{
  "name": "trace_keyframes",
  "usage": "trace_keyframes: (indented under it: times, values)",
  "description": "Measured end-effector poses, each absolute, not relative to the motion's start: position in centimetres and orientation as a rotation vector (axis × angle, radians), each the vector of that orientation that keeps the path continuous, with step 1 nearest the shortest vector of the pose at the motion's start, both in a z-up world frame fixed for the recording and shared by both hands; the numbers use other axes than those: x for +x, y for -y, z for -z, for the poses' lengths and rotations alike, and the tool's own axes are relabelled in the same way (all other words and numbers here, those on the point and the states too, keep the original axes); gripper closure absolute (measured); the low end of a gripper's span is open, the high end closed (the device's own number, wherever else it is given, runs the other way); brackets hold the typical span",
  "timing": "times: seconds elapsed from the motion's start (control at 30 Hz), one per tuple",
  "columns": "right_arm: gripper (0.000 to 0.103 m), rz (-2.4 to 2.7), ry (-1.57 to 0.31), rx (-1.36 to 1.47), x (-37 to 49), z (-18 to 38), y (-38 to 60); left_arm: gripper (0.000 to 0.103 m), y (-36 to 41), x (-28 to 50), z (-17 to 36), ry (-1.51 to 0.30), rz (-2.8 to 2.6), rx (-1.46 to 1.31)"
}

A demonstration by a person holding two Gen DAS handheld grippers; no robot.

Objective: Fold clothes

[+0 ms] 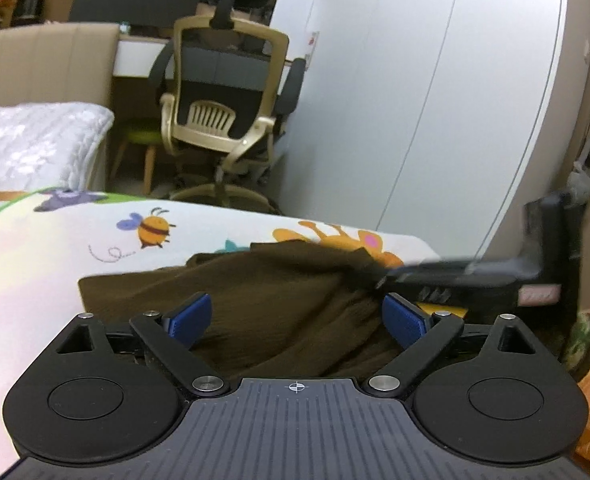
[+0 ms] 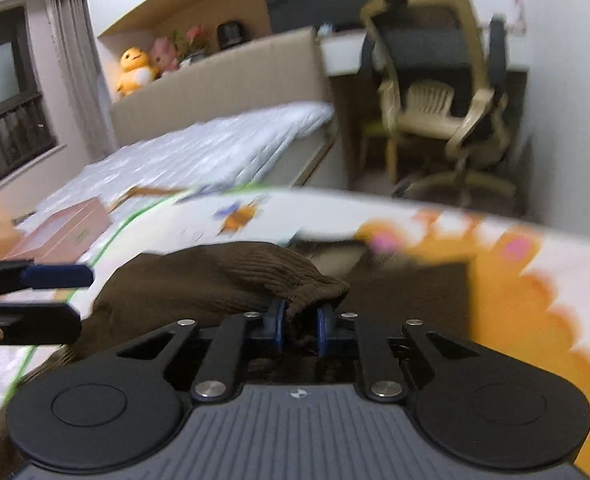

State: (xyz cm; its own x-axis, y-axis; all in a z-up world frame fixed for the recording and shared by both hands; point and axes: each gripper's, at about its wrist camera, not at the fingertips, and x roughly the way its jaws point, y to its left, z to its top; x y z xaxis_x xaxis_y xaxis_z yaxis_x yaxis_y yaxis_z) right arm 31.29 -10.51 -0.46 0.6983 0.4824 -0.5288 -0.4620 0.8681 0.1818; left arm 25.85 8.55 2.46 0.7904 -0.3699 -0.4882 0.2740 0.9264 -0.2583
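A dark brown knitted garment (image 1: pixel 263 292) lies rumpled on a cartoon-printed mat (image 1: pixel 95 240). My left gripper (image 1: pixel 295 316) is open, its blue pads wide apart over the garment's near part, with nothing between them. My right gripper (image 2: pixel 299 326) is shut on a bunched ribbed fold of the same garment (image 2: pixel 223 280) and holds it raised off the mat (image 2: pixel 515 280). In the left wrist view the right gripper (image 1: pixel 379 280) shows at the right, blurred, at the garment's edge. In the right wrist view the left gripper's blue fingers (image 2: pixel 55 276) show at the left edge.
An office chair (image 1: pixel 227 104) stands beyond the mat beside a white wardrobe (image 1: pixel 435 100). A bed with a white quilt (image 2: pixel 215 148) lies to the left, with a pink box (image 2: pixel 67 228) near it. Soft toys (image 2: pixel 135 70) sit on a shelf behind.
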Motion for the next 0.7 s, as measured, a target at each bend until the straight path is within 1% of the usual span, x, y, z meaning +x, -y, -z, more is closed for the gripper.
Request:
trace_keyframes:
  times: [0.07,0.17,0.2,0.23,0.27,0.3,0.33,0.5,0.53,0.63,0.7]
  values:
    - [0.088,-0.465,-0.596,-0.004,31.8,0.2,11.5,0.007,-8.3,27.1,-1.4,-0.6,0.348,-0.186]
    - [0.086,-0.408,-0.684,-0.045,33.0,1.8,12.3,0.007,-8.3,28.9,0.5,-0.671,0.33,-0.221]
    - [0.085,-0.406,-0.707,-0.052,33.2,2.5,12.5,0.007,-8.3,29.2,0.9,-0.682,0.324,-0.228]
    - [0.08,-0.404,-0.725,-0.059,33.2,3.1,12.7,0.007,-8.4,29.5,1.1,-0.69,0.319,-0.233]
    - [0.078,-0.406,-0.725,-0.063,33.1,3.3,12.9,0.007,-8.4,29.5,1.2,-0.692,0.318,-0.23]
    - [0.075,-0.406,-0.715,-0.066,32.9,3.1,13.0,0.007,-8.4,29.4,1.2,-0.692,0.318,-0.224]
    - [0.07,-0.404,-0.699,-0.071,32.6,2.7,13.0,0.007,-8.4,29.4,1.2,-0.693,0.319,-0.217]
    - [0.068,-0.441,-0.553,-0.106,30.1,-1.1,12.9,0.007,-8.4,29.4,1.2,-0.7,0.308,-0.199]
    - [0.066,-0.468,-0.556,-0.099,29.9,-1.3,12.8,0.007,-8.4,29.4,1.3,-0.702,0.306,-0.194]
    - [0.059,-0.549,-0.631,-0.087,29.6,-0.3,12.2,0.007,-8.2,29.2,1.4,-0.713,0.296,-0.176]
    - [0.058,-0.548,-0.712,-0.122,30.1,1.7,11.6,0.007,-8.7,29.1,1.0,-0.719,0.292,-0.188]
